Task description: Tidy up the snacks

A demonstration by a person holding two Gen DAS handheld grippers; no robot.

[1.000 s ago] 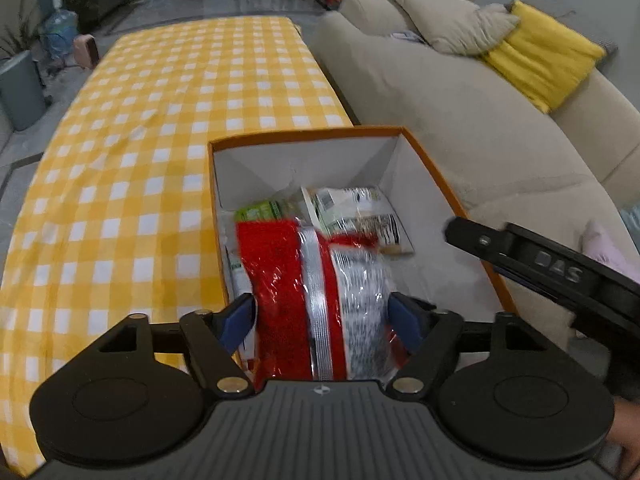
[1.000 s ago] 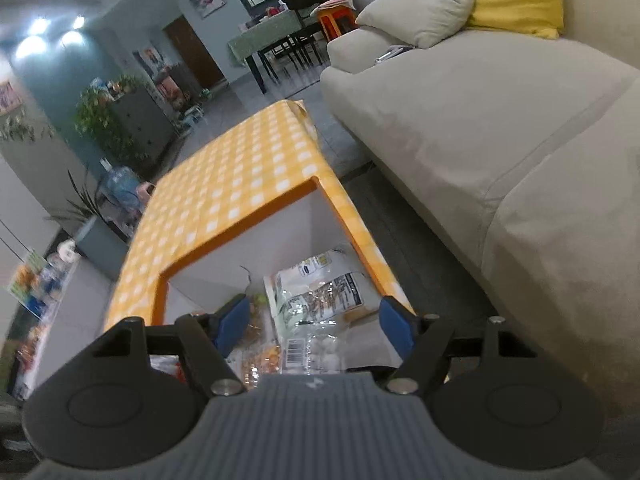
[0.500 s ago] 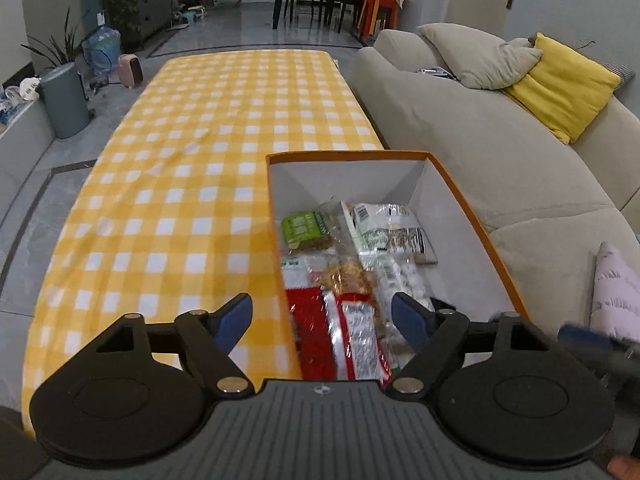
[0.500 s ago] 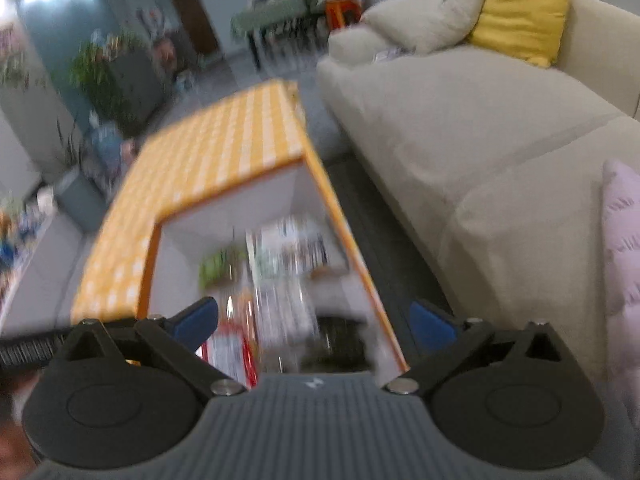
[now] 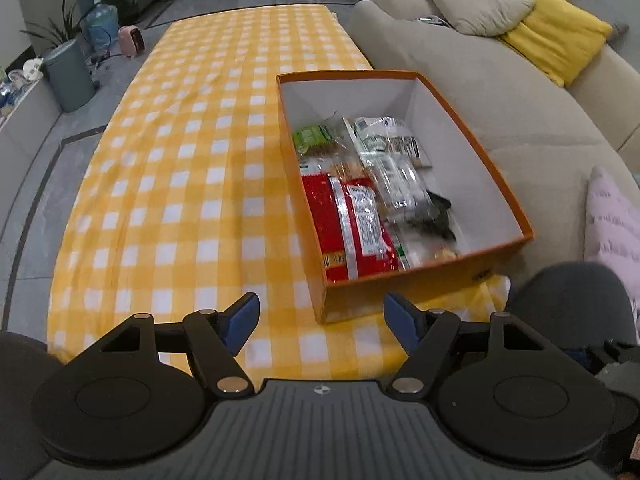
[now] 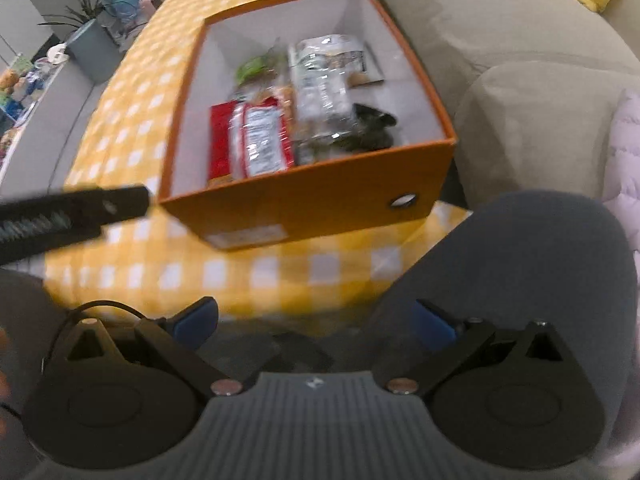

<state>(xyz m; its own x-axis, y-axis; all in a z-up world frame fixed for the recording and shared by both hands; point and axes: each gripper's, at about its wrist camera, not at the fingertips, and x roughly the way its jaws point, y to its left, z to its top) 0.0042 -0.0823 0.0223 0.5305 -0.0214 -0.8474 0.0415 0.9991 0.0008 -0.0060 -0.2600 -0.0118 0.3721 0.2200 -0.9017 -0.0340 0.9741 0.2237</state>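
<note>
Your left gripper (image 5: 320, 322) sits low centre in the left wrist view, over the near edge of the checked surface (image 5: 188, 168). Its jaws are spread but closing, with nothing between them.

Your right gripper (image 6: 314, 320) is at the bottom of the right wrist view, jaws spread wide and empty. That view is motion-blurred. The dark bar entering at mid left there is part of the left gripper.

The orange box (image 5: 506, 196) stands right of centre in the left wrist view, on the surface near its sofa-side edge, open top. The snacks are all inside it:
- The red packet (image 5: 324, 216) lies flat along the box's left wall at the near end.
- The clear packets (image 5: 394, 182) lie in the middle, overlapping each other.
- The green packet (image 5: 310, 136) sits toward the far end.
- The dark packet (image 5: 434, 218) lies to the right of the red one.

The beige sofa (image 5: 500, 92) fills the right side, with a yellow cushion (image 5: 556, 46) at upper right.
</note>
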